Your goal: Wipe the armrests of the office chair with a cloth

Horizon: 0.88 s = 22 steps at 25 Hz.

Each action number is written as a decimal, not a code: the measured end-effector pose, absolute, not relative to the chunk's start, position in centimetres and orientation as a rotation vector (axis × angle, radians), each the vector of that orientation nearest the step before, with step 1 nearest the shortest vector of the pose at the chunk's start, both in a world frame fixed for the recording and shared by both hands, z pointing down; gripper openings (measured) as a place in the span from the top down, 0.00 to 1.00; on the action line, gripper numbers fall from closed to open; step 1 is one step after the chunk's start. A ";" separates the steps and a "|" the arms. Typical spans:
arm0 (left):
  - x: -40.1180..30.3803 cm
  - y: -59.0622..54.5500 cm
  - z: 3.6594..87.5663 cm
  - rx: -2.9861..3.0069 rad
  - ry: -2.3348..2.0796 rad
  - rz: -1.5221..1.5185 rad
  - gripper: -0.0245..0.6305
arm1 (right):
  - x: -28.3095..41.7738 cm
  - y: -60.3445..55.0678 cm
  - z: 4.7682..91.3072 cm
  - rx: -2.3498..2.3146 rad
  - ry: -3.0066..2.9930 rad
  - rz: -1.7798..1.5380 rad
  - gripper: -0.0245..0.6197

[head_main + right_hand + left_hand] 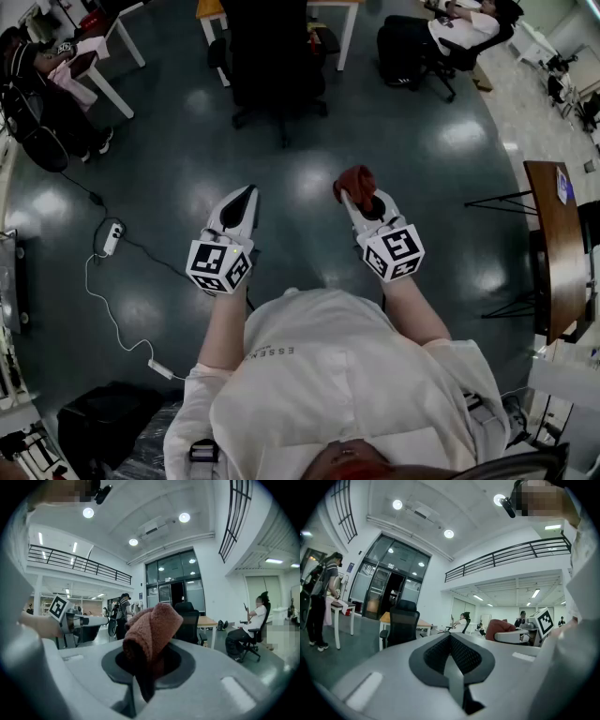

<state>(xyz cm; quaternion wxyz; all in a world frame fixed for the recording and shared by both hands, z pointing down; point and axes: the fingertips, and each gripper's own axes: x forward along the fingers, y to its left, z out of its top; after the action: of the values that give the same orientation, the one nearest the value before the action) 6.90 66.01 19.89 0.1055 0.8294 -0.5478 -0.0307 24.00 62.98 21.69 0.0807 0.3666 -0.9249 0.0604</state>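
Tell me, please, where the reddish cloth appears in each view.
Head view: the cloth is right of centre, in the right gripper.
Left gripper view: the cloth is small, right of centre.
Right gripper view: the cloth fills the centre, clamped.
Shared landmark: the black office chair.

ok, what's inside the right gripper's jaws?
Folded rust-red terry cloth, clamped and sticking out past the jaws. Its tail end is hidden down between them.

Round ceiling lights point(449, 534) glow bright in both gripper views, whose edges bend and darken into a black ring. In the head view the dark floor point(187, 150) looks dim, with soft pale glare patches.
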 end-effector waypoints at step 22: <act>-0.5 66.8 22.7 2.367 -1.659 -0.076 0.94 | 18.2 62.0 23.7 1.102 -2.802 0.275 0.89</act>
<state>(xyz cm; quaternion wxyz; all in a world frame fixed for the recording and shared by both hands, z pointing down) -0.47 66.82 22.67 0.1246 0.8123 -0.5691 -0.0262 18.20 62.05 23.72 0.0591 0.3638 -0.9252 0.0909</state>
